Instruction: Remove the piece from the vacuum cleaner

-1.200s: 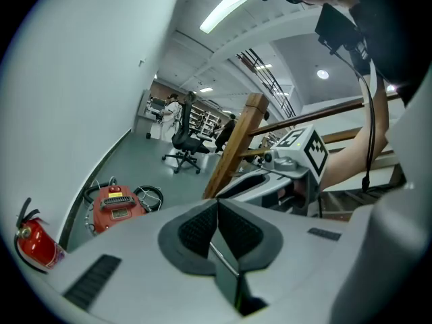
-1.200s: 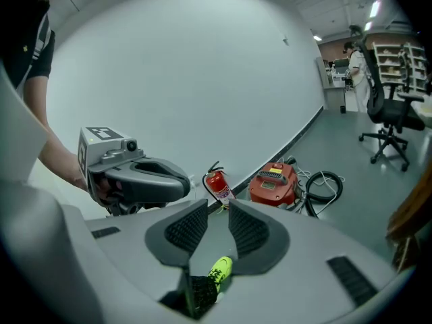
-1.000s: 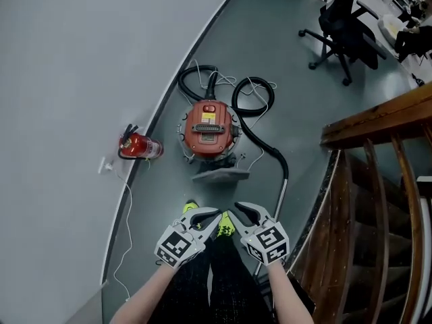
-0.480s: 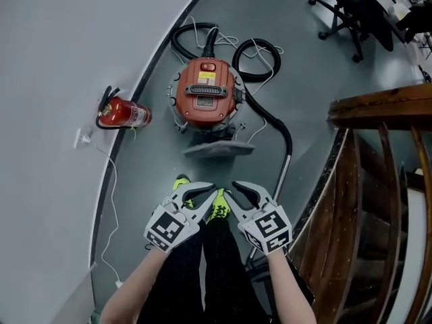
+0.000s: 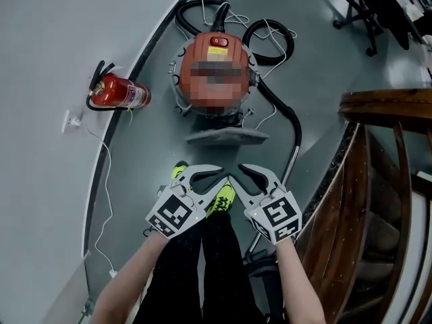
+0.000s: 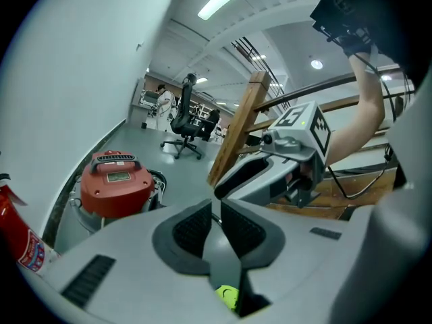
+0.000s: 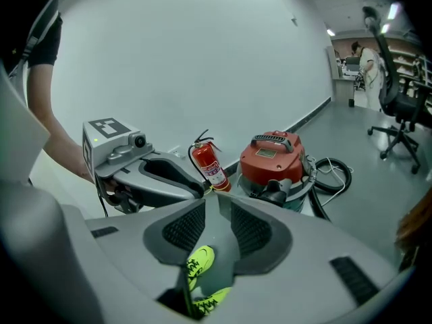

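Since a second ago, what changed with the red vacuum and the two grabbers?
The head view has closed in on the vacuum cleaner, which now looks bigger and sits higher in the picture. The left gripper and right gripper have just been opening their jaws a little, with nothing between them. Nothing was grabbed or let go. The vacuum cleaner, its hose and the fire extinguisher lie where they were.

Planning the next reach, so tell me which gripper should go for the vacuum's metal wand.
Right, probably. The right gripper hangs beside the metal wand, its empty jaws apart and just opening. The left gripper, also empty and just opening to a slit, sits farther from it.
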A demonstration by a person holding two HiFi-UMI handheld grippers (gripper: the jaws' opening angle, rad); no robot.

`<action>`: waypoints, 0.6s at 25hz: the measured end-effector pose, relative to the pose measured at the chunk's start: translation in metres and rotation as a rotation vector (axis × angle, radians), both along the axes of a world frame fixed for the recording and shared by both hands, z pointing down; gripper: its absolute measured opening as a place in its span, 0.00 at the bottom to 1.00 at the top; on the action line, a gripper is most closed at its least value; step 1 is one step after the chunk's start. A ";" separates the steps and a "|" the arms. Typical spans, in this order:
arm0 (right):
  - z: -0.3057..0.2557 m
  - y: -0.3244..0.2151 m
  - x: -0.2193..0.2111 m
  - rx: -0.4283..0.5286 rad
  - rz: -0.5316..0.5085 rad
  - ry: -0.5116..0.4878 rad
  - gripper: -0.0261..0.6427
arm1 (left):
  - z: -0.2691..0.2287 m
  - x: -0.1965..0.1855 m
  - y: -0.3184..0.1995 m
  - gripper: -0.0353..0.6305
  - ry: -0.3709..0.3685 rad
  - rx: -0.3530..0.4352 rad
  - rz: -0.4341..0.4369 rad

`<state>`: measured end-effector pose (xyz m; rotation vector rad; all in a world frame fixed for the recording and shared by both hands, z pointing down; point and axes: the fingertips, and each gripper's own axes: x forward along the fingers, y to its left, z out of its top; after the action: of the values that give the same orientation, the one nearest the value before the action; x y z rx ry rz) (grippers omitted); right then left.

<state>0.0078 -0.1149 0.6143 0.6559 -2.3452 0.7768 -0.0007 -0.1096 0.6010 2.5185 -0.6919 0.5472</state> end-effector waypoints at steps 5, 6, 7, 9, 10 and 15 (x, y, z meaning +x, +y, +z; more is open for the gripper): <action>0.017 -0.015 0.000 0.013 -0.017 0.014 0.22 | 0.023 -0.001 -0.012 0.15 -0.030 -0.006 0.018; 0.020 -0.017 -0.001 0.014 -0.017 0.013 0.22 | 0.027 -0.002 -0.015 0.15 -0.036 -0.002 0.016; 0.023 -0.020 -0.002 0.016 -0.020 0.013 0.22 | 0.031 -0.003 -0.017 0.15 -0.044 0.001 0.015; 0.030 -0.025 -0.006 0.021 -0.029 0.019 0.22 | 0.040 -0.007 -0.021 0.15 -0.067 0.003 0.012; 0.034 -0.027 -0.008 0.024 -0.035 0.024 0.22 | 0.045 -0.009 -0.023 0.16 -0.080 0.004 0.014; 0.054 -0.038 -0.009 0.026 -0.066 0.059 0.27 | 0.067 -0.013 -0.035 0.21 -0.133 0.017 0.056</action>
<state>-0.0011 -0.1525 0.6681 0.6009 -2.3154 0.6894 -0.0135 -0.1447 0.6681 2.5417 -0.6780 0.7368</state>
